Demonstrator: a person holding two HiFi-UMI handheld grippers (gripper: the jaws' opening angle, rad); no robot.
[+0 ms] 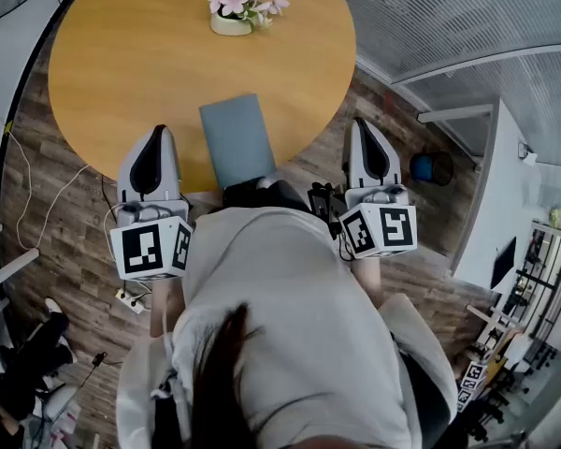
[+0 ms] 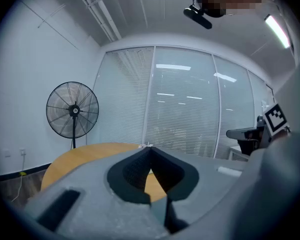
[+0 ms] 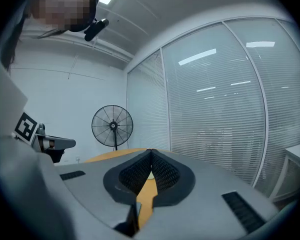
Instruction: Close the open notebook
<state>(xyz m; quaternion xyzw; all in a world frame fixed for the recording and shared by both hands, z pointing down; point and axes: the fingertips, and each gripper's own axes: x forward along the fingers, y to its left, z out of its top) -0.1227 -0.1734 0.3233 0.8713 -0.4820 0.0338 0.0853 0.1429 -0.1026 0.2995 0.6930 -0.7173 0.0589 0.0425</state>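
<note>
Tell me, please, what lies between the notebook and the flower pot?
Only bare tabletop, seen in the head view, separates the notebook from the flower pot.

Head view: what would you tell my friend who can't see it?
A blue-grey rectangular notebook, seemingly closed, lies on a round wooden table. A person in grey holds the left gripper and right gripper either side of it; potted pink flowers stand beyond.
</note>
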